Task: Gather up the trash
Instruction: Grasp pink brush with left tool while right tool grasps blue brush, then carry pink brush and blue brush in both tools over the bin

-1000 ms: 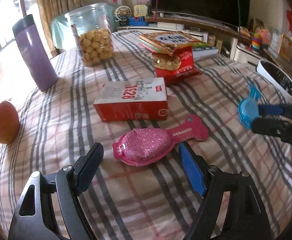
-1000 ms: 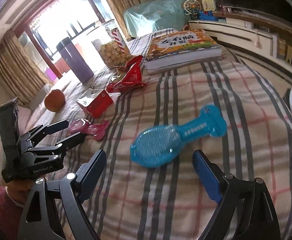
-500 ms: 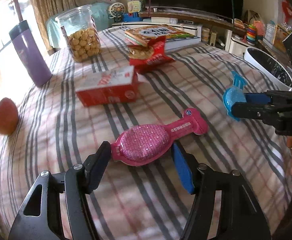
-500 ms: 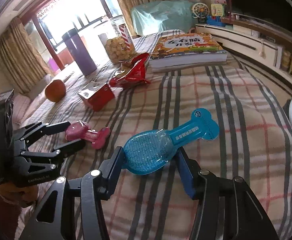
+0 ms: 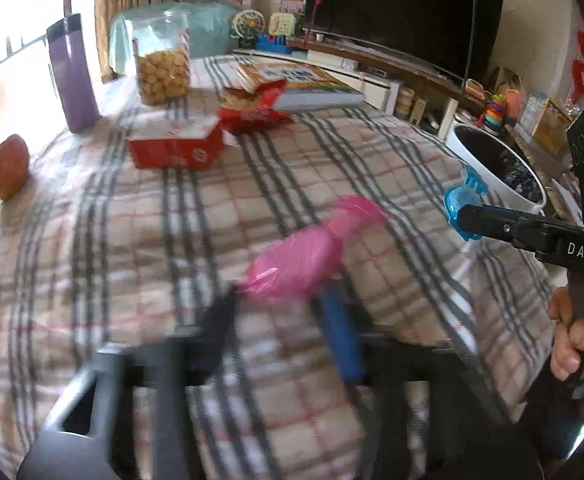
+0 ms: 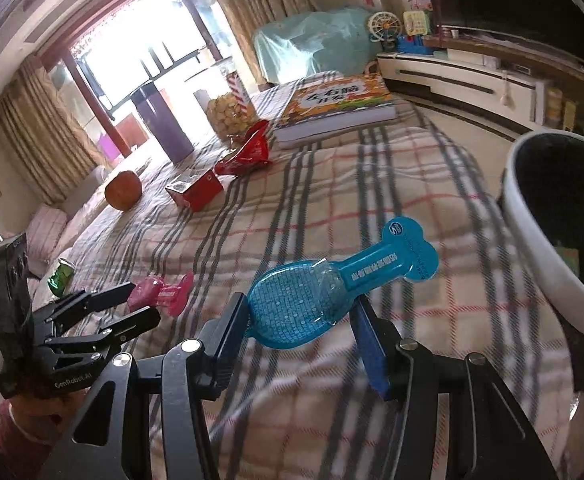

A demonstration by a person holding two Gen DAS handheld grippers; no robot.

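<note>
Pink pack [image 5: 303,252] between my L gripper [image 5: 280,308] jaws, closing on it, above the plaid cloth [image 5: 132,240]; R gripper [image 6: 303,332] clamps blue pack [image 6: 303,304], near white bin [image 6: 531,264]

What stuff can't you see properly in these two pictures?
- Left tool, left wrist view: smeared by motion blur; its jaws are closing around the pink wrapper, whose print is unreadable.
- White bin, right wrist view: cut off by the right edge; its dark inside hides most of the contents.
- Blue wrapper, left wrist view: mostly hidden behind the right tool.
- Green can, right wrist view: too small to identify.
</note>
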